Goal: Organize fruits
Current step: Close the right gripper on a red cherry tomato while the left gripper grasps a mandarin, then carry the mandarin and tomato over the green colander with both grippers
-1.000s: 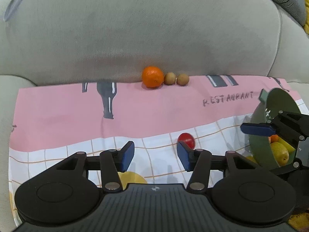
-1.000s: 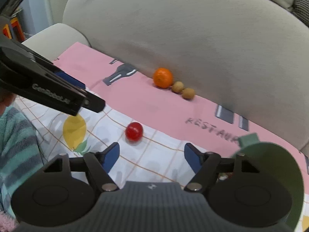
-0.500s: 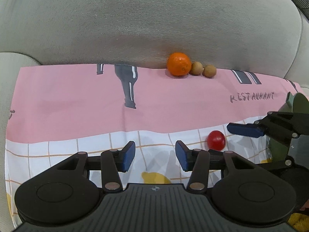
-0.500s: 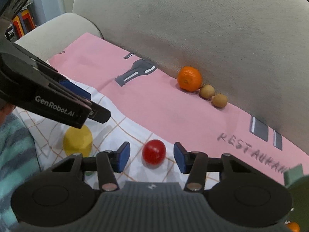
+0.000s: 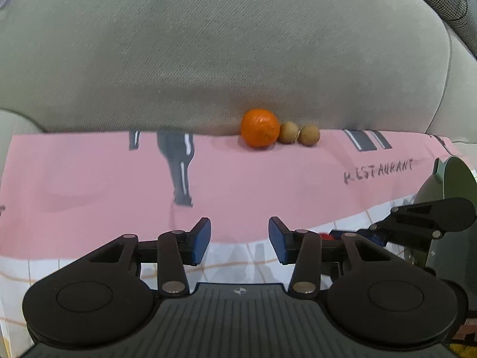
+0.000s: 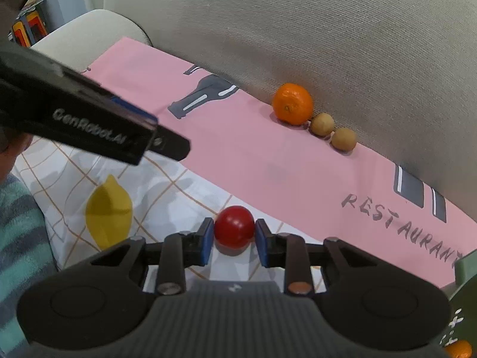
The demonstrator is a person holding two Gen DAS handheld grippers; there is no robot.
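Fingers of the right gripper (image 6: 234, 243) have just been closing and now clamp the red fruit (image 6: 234, 226) from both sides; it sits on the checked part of the cloth (image 6: 268, 155). Left gripper (image 5: 239, 243) jaws have just been narrowing but stand apart with nothing between them. A green bowl (image 5: 456, 185) at the right edge already holds an orange fruit. Farther back, against the sofa backrest (image 5: 226, 47), an orange (image 6: 293, 107) and two small brown fruits (image 6: 333, 131) remain uncollected, so the task appears partly complete.
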